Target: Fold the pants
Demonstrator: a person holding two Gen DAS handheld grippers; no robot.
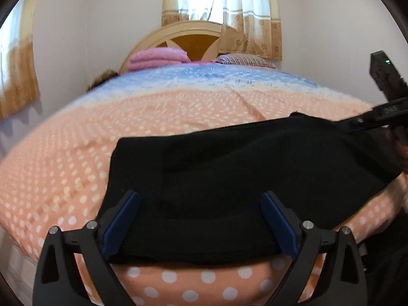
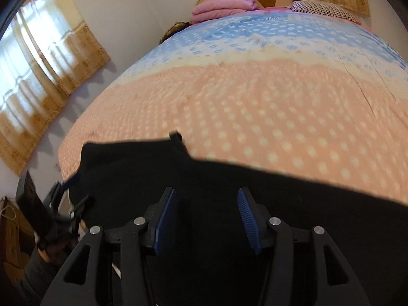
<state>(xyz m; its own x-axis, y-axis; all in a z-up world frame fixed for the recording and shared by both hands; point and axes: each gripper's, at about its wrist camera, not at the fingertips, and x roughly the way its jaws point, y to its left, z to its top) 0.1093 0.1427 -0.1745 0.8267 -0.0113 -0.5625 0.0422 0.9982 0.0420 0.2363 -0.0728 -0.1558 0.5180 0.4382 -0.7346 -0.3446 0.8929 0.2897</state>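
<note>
1. The pants, a black, soft knit-looking folded garment (image 1: 229, 178), lay across the lower middle of the left wrist frame on the peach polka-dot bedspread (image 1: 63, 165), near the bed's front edge.
2. They looked light, limp and not slippery; I judged that a pinch at an edge or corner, through every layer, would hold best.
3. The fabric was matte, with a straight folded left edge and few wrinkles.
4. The left gripper (image 1: 200, 219) stood spread wide astride the near edge, pinching nothing.
5. The right gripper (image 2: 206, 219) was likewise spread over black cloth, low in its own frame.
</note>
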